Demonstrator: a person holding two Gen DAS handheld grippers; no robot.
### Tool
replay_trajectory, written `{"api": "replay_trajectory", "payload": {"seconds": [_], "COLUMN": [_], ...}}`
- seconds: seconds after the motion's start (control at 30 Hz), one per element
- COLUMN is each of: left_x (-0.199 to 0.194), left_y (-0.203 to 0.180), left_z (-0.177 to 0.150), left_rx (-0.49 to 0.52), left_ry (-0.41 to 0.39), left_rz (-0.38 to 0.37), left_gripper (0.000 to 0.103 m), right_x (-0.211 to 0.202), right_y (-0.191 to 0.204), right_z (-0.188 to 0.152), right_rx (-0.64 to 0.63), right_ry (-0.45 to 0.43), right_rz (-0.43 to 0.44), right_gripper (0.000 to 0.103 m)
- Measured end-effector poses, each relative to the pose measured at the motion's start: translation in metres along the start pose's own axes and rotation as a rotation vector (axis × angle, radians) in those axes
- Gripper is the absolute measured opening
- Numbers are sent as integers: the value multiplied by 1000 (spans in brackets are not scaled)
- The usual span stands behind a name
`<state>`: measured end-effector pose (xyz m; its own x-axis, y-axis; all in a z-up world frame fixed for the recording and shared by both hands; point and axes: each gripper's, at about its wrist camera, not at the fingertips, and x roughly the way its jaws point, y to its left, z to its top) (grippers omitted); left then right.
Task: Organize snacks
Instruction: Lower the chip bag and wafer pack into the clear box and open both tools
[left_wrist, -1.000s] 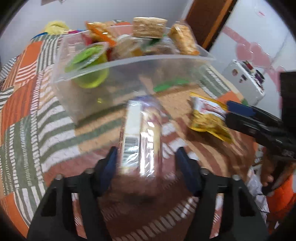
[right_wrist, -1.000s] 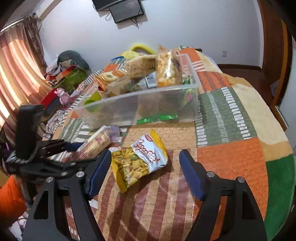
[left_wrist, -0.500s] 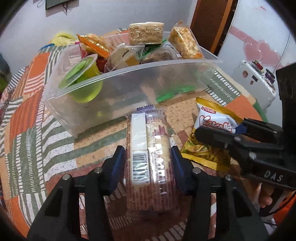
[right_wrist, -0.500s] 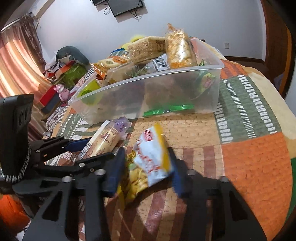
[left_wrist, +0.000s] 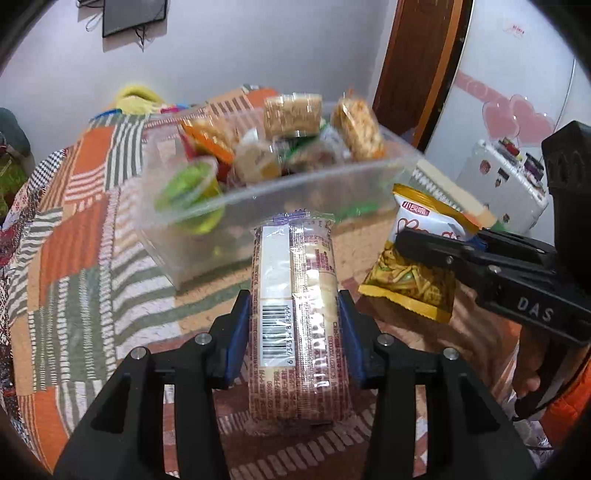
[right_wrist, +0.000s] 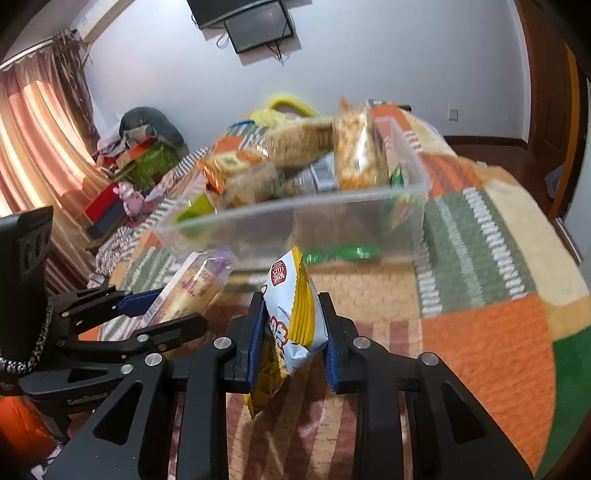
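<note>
My left gripper (left_wrist: 293, 328) is shut on a long clear-wrapped cracker pack (left_wrist: 295, 317) with a barcode, held just above the patchwork cloth. In the right wrist view the same cracker pack (right_wrist: 192, 291) shows at the left between the left gripper's blue pads (right_wrist: 135, 304). My right gripper (right_wrist: 291, 332) is shut on a yellow and white chip bag (right_wrist: 291, 317), squeezed upright between the pads. That chip bag (left_wrist: 413, 273) appears at the right of the left wrist view. A clear plastic bin (left_wrist: 295, 199) (right_wrist: 332, 225) holding several snacks stands just beyond both.
A patchwork cloth (right_wrist: 480, 332) of orange, green and striped squares covers the round table. A green wrapper (right_wrist: 343, 253) lies under the bin's front. A white appliance (left_wrist: 506, 184) and a brown door (left_wrist: 417, 62) stand at the right; curtains and clutter (right_wrist: 122, 166) at the left.
The left gripper closed on the cracker pack and lifted it a little. The right gripper closed on the chip bag, tipping it upright. Both views moved nearer the bin.
</note>
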<state>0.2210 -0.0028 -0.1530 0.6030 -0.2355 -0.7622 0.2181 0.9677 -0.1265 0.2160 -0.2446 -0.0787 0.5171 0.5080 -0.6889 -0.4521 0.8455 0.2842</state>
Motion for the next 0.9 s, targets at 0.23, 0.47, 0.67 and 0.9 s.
{"api": "replay_trajectory", "payload": {"seconds": [0.23, 0.47, 0.67, 0.9], "left_x": [-29, -21, 3, 26], "left_y": [11, 21, 24, 34], "left_z": [29, 64, 87, 108], "left_rx": [-46, -61, -52, -68], "left_ry": [-92, -135, -140, -132], "left_rz": [-16, 8, 34, 64], "left_gripper": [45, 45, 45, 45], "right_x": [-15, -4, 13, 29], "right_y": [4, 7, 3, 10], "right_z": [25, 47, 60, 66], "right_rx": [-25, -27, 0, -50], "right_ry": [-94, -142, -127, -96], "right_rz": [6, 1, -10, -30], "right_gripper": [25, 25, 25, 25]}}
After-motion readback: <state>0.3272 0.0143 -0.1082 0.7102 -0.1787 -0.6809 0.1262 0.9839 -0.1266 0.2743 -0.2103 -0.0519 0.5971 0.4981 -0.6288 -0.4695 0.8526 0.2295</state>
